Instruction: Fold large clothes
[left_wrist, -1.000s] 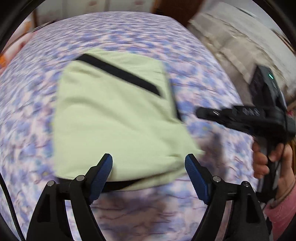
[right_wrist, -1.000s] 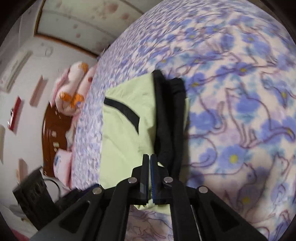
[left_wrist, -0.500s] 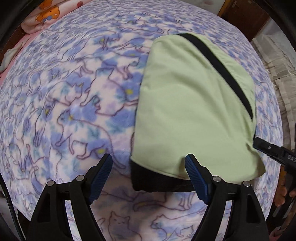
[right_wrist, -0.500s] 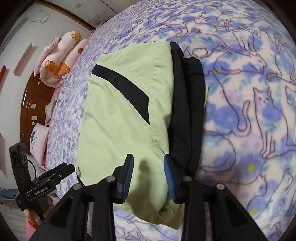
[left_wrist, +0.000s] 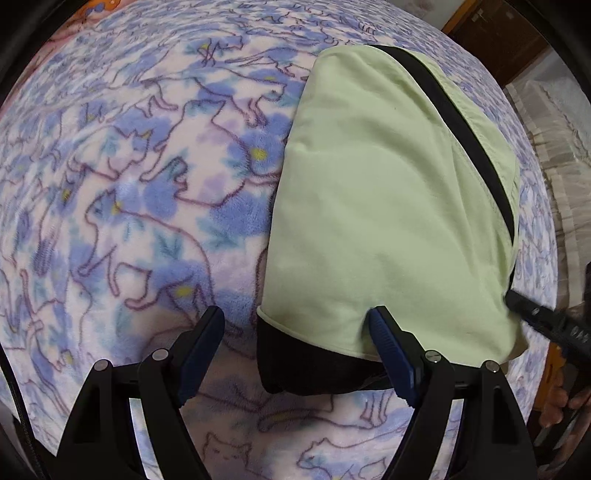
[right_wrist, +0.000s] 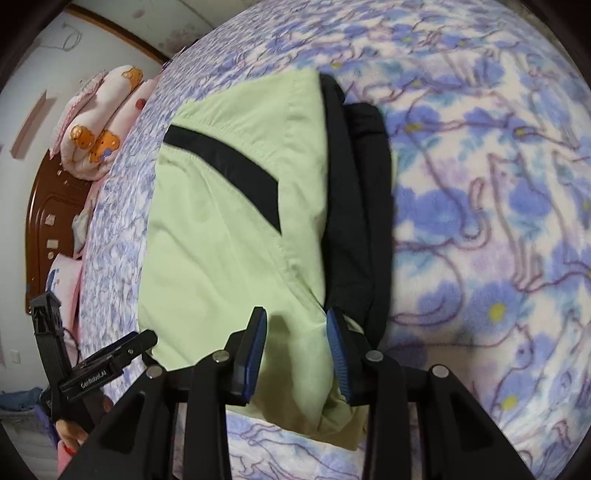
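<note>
A folded light-green garment (left_wrist: 388, 206) with a black stripe and black lining lies on the blue cat-print blanket (left_wrist: 129, 192). It also shows in the right wrist view (right_wrist: 229, 251). My left gripper (left_wrist: 295, 350) is open and empty at the garment's near black edge, its right finger against the green cloth. My right gripper (right_wrist: 295, 350) is open, its jaws straddling the garment's near green corner without pinching it. The right gripper's tip shows at the right edge of the left wrist view (left_wrist: 546, 325). The left gripper shows at lower left of the right wrist view (right_wrist: 107, 365).
The blanket covers a bed. Rolled pink bedding with bear print (right_wrist: 99, 125) and a brown wooden headboard (right_wrist: 48, 221) lie at the far left. A wooden door (left_wrist: 491, 26) and pale floor (left_wrist: 554, 129) lie beyond the bed's right side.
My right gripper opened from shut and let go of the garment, then widened further. My left gripper swung round to the garment's black-edged end and came closer. The garment now lies still.
</note>
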